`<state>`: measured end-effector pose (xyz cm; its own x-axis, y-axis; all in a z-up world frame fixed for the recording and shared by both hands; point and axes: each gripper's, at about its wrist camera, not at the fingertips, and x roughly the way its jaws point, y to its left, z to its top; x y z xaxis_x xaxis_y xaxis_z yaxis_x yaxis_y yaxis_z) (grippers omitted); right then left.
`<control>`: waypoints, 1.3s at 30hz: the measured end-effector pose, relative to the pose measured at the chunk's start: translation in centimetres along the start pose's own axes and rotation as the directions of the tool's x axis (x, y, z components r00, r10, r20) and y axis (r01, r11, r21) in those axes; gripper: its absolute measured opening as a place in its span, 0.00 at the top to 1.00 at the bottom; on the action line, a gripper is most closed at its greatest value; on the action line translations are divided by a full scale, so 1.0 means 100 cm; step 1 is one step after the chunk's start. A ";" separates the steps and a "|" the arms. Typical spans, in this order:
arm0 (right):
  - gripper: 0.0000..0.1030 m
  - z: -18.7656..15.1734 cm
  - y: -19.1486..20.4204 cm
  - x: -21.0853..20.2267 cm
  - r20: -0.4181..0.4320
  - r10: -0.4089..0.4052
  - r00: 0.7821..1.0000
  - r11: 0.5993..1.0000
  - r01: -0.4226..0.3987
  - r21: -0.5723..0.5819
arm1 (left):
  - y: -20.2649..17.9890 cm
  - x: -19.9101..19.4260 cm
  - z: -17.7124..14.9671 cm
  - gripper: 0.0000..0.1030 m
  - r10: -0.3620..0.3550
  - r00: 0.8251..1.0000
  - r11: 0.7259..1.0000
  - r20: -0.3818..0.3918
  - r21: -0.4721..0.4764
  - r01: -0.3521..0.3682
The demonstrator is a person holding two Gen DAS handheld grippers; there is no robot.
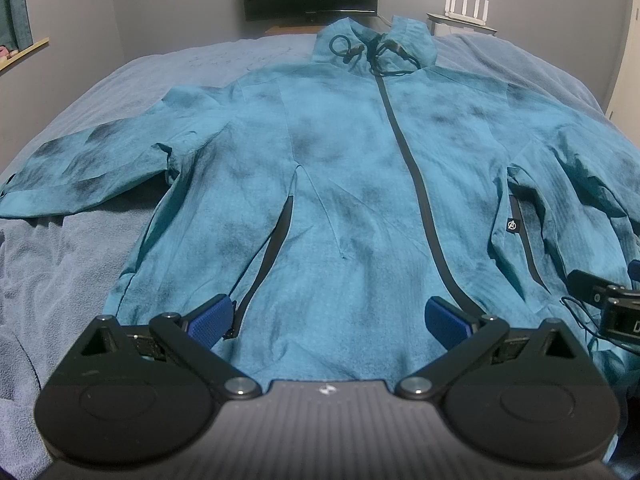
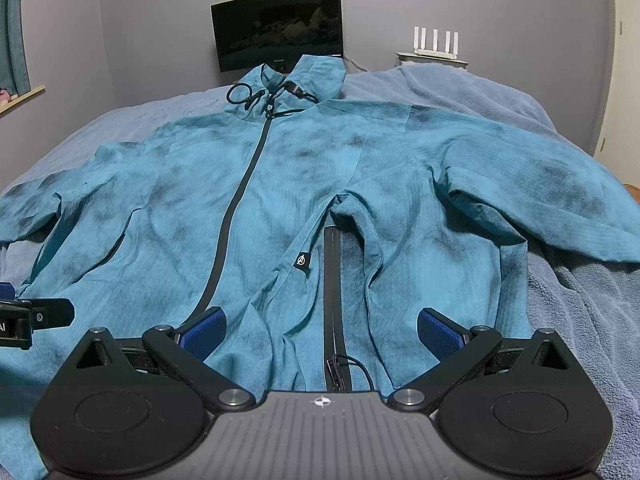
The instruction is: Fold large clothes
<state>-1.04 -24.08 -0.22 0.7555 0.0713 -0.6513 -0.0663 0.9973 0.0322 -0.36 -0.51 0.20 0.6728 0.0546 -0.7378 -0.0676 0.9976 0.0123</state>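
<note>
A: Where's the jacket [image 1: 340, 184]?

B: Spread face up across the middle of the bed [image 1: 120, 80], on a blue-grey blanket [image 2: 580, 320]. Its collar [image 2: 288, 80] points to the far edge, the hem lies at the near edge, and the front zipper [image 1: 416, 184] is closed.

A: And the sleeves?

B: 2 sleeves, each stretched out toward a side edge of the bed.

A: The left gripper [image 1: 328, 320]?

B: Its 2 blue pads [image 1: 210, 320] stand wide apart over the hem, with nothing between them. I can't tell whether they touch the cloth.

A: The right gripper [image 2: 322, 330]?

B: Spread just as wide, over the hem by a pocket zipper [image 2: 332, 280] and a thin black cord [image 2: 352, 364]. It grips nothing.

A: Anything past the bed?

B: A dark monitor [image 2: 280, 28] against the far wall, and a white router [image 2: 434, 42] with 4 antennas beyond the far right corner.
</note>
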 end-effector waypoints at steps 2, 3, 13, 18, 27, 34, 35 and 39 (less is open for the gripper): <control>0.00 0.001 0.000 0.000 -0.001 0.000 1.000 1.000 0.000 0.000 | 0.000 0.000 0.000 0.00 0.000 1.000 1.000 0.000 0.000 0.000; 0.00 0.000 0.000 0.000 -0.001 0.000 1.000 1.000 0.000 -0.001 | 0.000 0.000 0.000 0.00 0.000 1.000 1.000 -0.001 0.001 0.000; 0.00 0.000 0.001 0.000 -0.002 -0.001 1.000 1.000 0.001 -0.003 | -0.001 0.000 0.000 0.00 0.001 1.000 1.000 0.000 0.002 -0.001; 0.00 -0.001 0.001 0.000 -0.003 -0.001 1.000 1.000 0.001 -0.004 | -0.001 0.000 0.000 0.00 0.001 1.000 1.000 0.000 0.002 -0.001; 0.00 0.007 -0.006 -0.005 0.023 -0.020 1.000 0.999 0.020 0.027 | 0.000 0.000 0.000 0.00 0.000 1.000 1.000 0.004 0.004 0.000; 0.00 0.041 -0.059 -0.022 0.148 -0.148 0.978 0.972 0.116 0.204 | 0.016 -0.005 0.013 0.00 0.024 0.983 1.000 0.183 0.004 -0.025; 0.00 0.046 -0.071 -0.023 0.165 -0.180 0.970 0.961 0.138 0.240 | 0.017 -0.005 0.014 0.00 0.046 0.972 0.999 0.229 0.014 -0.050; 0.00 0.061 -0.135 -0.023 0.135 -0.288 0.948 0.891 0.214 0.401 | 0.028 0.015 0.028 0.00 0.107 0.961 0.992 0.254 0.039 -0.121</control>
<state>2.14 -37.60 5.49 0.8231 -0.2172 -0.5248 0.3638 0.9111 0.1936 2.52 2.51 1.07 0.8264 0.1699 -0.5369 -0.1198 0.9846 0.1273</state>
